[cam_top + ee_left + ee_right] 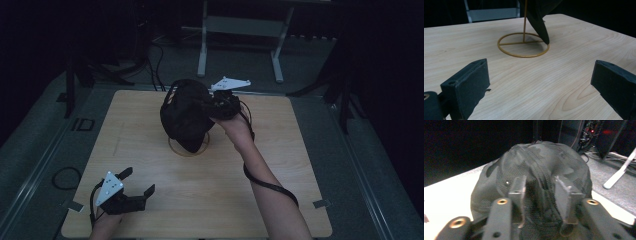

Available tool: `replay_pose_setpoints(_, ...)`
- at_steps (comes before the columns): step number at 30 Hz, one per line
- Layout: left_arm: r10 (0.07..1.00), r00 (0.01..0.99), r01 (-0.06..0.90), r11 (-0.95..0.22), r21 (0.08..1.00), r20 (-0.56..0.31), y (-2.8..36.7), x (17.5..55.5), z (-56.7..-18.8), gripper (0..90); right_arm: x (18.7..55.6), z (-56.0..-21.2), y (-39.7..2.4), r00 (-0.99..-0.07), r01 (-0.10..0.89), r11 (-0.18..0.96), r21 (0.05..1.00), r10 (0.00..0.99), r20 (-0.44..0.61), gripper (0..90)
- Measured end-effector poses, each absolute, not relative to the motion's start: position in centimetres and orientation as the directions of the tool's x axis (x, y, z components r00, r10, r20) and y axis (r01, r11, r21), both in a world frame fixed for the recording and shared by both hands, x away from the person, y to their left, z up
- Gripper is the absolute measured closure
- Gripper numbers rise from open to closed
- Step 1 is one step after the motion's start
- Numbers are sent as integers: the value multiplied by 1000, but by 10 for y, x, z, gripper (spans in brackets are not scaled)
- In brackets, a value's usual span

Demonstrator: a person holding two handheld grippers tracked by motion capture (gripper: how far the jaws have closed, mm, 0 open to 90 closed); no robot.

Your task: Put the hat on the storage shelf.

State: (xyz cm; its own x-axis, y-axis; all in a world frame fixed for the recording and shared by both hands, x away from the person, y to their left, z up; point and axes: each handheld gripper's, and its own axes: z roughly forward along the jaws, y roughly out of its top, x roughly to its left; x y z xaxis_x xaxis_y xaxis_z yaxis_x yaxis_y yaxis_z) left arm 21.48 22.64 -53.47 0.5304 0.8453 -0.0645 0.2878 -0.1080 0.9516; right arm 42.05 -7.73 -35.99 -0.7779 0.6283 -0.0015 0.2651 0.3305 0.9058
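Observation:
A black mesh cap (185, 117) hangs on a thin gold stand whose ring base (175, 146) rests at the middle of the wooden table (225, 190). My right gripper (207, 107) is against the cap's right side. In the right gripper view its jaws (540, 187) stand apart, with a raised fold of the cap (536, 157) between them and the pads not pressing on it. My left gripper (139, 181) sits low at the table's near left corner, open and holding nothing. In the left gripper view, beyond the left gripper (539, 80), the cap's brim (539, 22) points down to the ring base (524, 56).
Behind the table stands a white-legged frame (202, 55) on grey floor. Dark stand legs (345, 100) flank the table's far corners. A cable loop (65, 177) lies on the floor at the left. The right gripper's cable (270, 185) trails along the forearm.

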Motion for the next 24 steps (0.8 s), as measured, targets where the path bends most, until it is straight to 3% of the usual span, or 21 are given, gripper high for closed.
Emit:
replay_pose_setpoints(14,847,527,290,-104,951,-68,226,216,-535,25,414,-358,-90,-777,270,322,907,629,8,375)
replay_pose_setpoints(20,847,527,292,-105,951,-68,225,216,-535,25,410,-361,-95,-785,264,309,914,619,18,262)
replay_pose_setpoints(22,847,528,293,-106,950,-68,225,216,-535,25,407,-362,-97,-801,248,312,917,599,13,178)
replay_pose_setpoints(24,845,530,292,-107,950,-67,225,216,-536,25,405,-364,-99,-802,245,316,917,598,8,167)
